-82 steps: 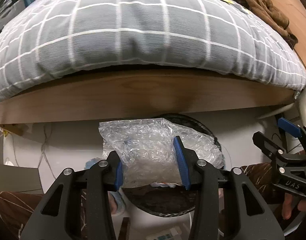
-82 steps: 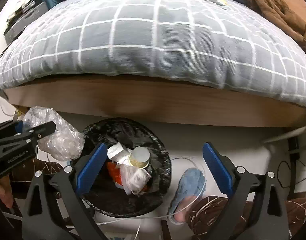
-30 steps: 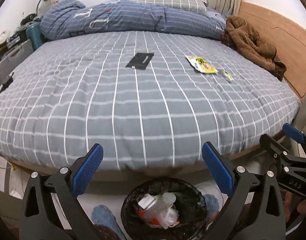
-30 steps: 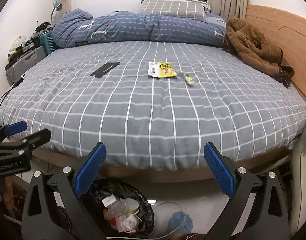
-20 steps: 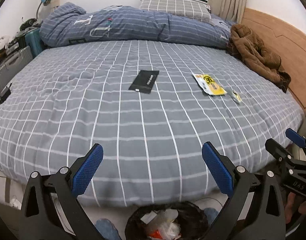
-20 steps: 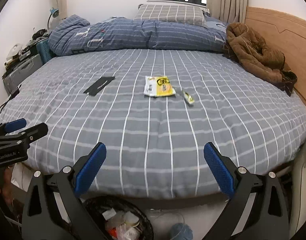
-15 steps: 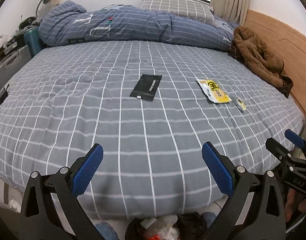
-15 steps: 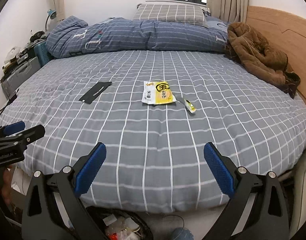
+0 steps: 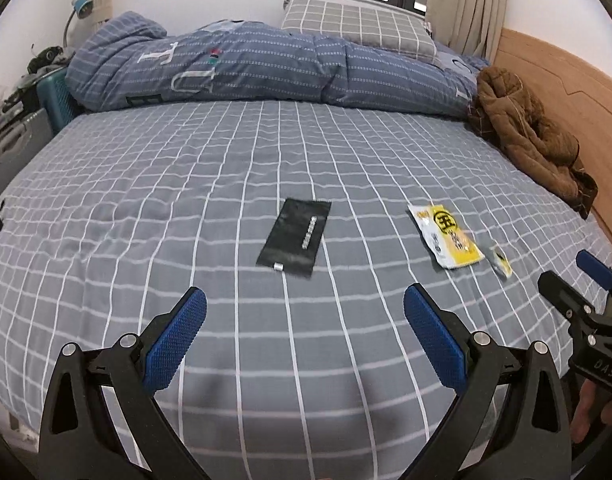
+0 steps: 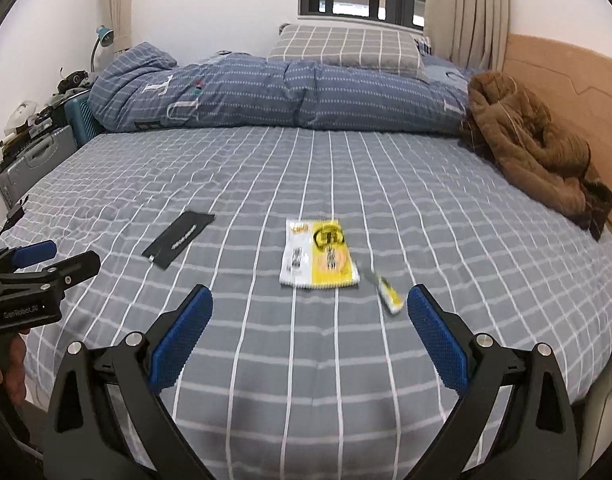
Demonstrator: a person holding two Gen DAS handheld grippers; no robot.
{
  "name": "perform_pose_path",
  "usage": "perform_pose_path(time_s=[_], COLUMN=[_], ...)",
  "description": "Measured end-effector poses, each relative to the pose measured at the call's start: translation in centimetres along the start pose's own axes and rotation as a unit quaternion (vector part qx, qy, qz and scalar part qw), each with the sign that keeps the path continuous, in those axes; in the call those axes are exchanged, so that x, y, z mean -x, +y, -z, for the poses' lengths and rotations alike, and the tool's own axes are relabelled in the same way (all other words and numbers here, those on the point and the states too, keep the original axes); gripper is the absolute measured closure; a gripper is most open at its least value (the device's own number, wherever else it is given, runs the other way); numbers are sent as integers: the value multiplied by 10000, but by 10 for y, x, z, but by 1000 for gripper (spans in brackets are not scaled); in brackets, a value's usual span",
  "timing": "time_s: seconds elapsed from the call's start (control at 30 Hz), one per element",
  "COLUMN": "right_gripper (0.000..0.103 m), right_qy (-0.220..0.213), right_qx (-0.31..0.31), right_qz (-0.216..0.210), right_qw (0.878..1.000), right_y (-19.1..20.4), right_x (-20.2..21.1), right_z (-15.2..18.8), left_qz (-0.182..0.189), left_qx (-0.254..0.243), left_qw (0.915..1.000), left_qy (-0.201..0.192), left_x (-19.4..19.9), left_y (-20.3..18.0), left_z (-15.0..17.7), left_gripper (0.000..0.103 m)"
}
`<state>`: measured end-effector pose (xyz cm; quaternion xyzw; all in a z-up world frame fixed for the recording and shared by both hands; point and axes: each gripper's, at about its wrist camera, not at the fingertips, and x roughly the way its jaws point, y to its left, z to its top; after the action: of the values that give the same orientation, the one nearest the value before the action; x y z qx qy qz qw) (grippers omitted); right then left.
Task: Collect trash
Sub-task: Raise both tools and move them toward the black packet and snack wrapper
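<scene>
A flat black packet [image 9: 295, 237] lies mid-bed, also in the right wrist view [image 10: 179, 238]. A yellow-and-white wrapper [image 9: 448, 236] lies to its right, also seen in the right wrist view [image 10: 319, 258]. A small yellow scrap [image 10: 388, 293] lies just right of the wrapper, and shows in the left wrist view [image 9: 500, 261]. My left gripper [image 9: 304, 332] is open and empty, above the bed's near part, short of the black packet. My right gripper [image 10: 308, 326] is open and empty, short of the wrapper.
The bed's grey checked cover [image 9: 186, 200] fills both views. A rolled blue duvet [image 10: 274, 92] and a pillow [image 10: 346, 48] lie at the far end. A brown garment [image 10: 538, 148] lies by the wooden headboard [image 10: 566, 76] on the right. Cases [image 10: 34, 156] stand at the left.
Both grippers rose from the black bin beside the bed and moved forward over the bed. The bubble wrap left the left gripper into the bin. The bin has dropped out of view.
</scene>
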<state>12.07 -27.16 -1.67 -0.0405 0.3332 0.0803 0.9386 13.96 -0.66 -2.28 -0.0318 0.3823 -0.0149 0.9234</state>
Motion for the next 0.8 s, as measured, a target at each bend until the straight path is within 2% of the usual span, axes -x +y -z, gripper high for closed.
perform_pose_path(time_s=[0.47, 0.8], right_gripper=[9, 9], right_qy=[77, 579], right_qx=[70, -102], right_qz=[-1, -218], right_qw=[9999, 9980], right_y=[-3, -1], right_x=[-69, -127], right_z=[-41, -42], left_qz=[-88, -44], left_qx=[-74, -45], left_qw=[9999, 9997], left_qy=[-38, 242], left_x=[-59, -105], left_y=[16, 33], left_z=[-55, -65], left_gripper=[6, 6])
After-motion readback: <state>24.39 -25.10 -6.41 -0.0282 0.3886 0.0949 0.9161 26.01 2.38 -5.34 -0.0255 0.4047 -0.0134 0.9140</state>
